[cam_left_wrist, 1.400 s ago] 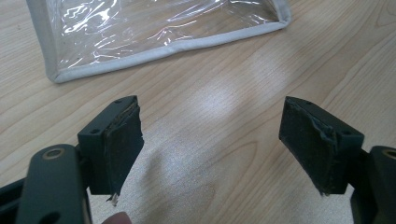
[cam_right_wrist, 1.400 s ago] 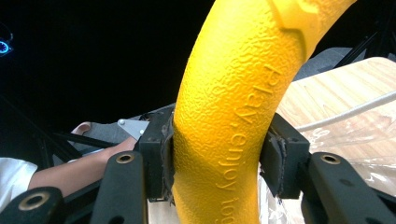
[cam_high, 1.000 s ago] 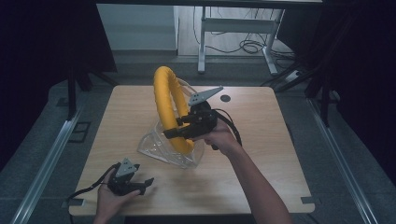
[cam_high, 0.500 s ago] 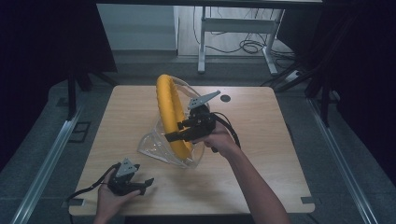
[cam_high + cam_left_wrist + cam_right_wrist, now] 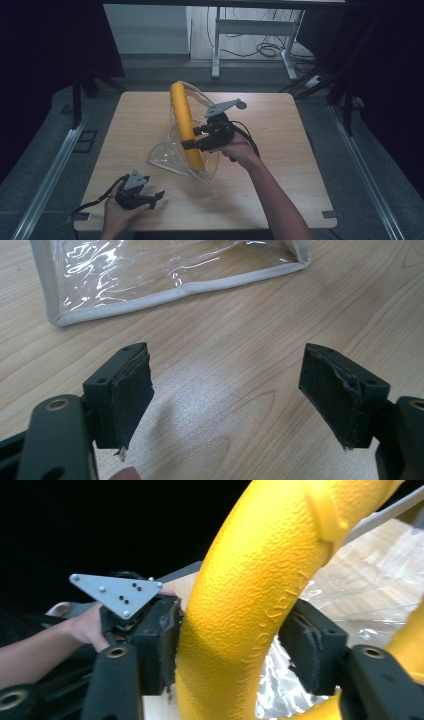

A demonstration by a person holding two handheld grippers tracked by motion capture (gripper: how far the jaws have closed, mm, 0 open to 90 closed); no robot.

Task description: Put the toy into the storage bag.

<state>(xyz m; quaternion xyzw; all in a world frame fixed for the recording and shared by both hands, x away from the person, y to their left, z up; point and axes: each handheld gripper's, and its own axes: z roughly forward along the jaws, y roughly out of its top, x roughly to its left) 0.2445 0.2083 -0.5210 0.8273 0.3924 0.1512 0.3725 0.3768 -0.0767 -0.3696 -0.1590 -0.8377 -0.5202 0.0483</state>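
Here, the right gripper (image 5: 192,143) clamps both jaws on a yellow ring (image 5: 184,125) standing on edge at the middle of the bench (image 5: 280,165), its plane running from the near side toward the far edge, lower part inside a clear plastic pouch (image 5: 167,155). The left gripper (image 5: 157,196) rests near the front-left corner, jaws wide apart.

Light wooden table (image 5: 280,175) with rounded corners, centre of the frame, on a grey floor (image 5: 370,165). Clear plastic pouch (image 5: 167,157) with grey piped edge lies on the tabletop left of centre; its edge also shows at top of the left gripper view. Left gripper (image 5: 152,197) sits low at the table's lower left corner, whether touching the wood cannot be told.
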